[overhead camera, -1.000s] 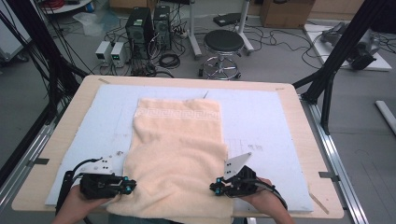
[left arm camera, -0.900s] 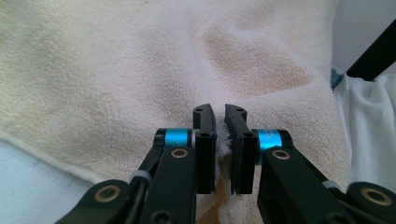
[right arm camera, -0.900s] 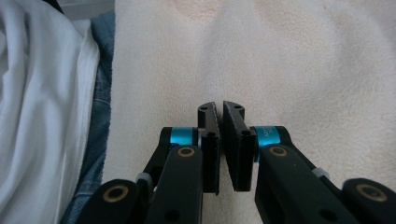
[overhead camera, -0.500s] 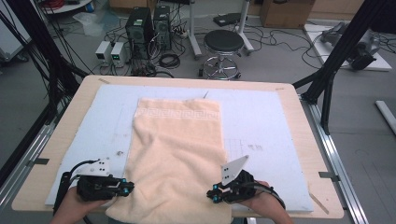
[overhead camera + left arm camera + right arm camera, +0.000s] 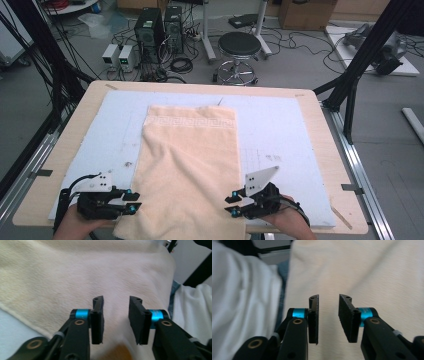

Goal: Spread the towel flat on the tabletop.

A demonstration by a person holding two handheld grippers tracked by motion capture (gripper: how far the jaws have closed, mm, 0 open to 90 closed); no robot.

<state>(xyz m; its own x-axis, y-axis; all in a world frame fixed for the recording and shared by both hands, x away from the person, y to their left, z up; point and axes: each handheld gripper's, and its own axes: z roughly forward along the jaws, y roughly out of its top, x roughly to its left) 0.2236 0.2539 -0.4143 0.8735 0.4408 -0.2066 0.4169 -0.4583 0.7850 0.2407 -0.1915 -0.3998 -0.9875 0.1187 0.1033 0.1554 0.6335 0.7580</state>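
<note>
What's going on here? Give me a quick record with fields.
Thing handled: cream towel, spread flat, near end hanging over the table's edge
Surface: pale blue mat on a wooden table
Left gripper: jaws just opened, nothing between them, at the towel's near left edge
Right gripper: jaws just opened, nothing between them, at its near right edge

The towel [image 5: 189, 170] lies on the table's [image 5: 305, 105] mat [image 5: 280, 130], its near end overhanging the near edge.
</note>
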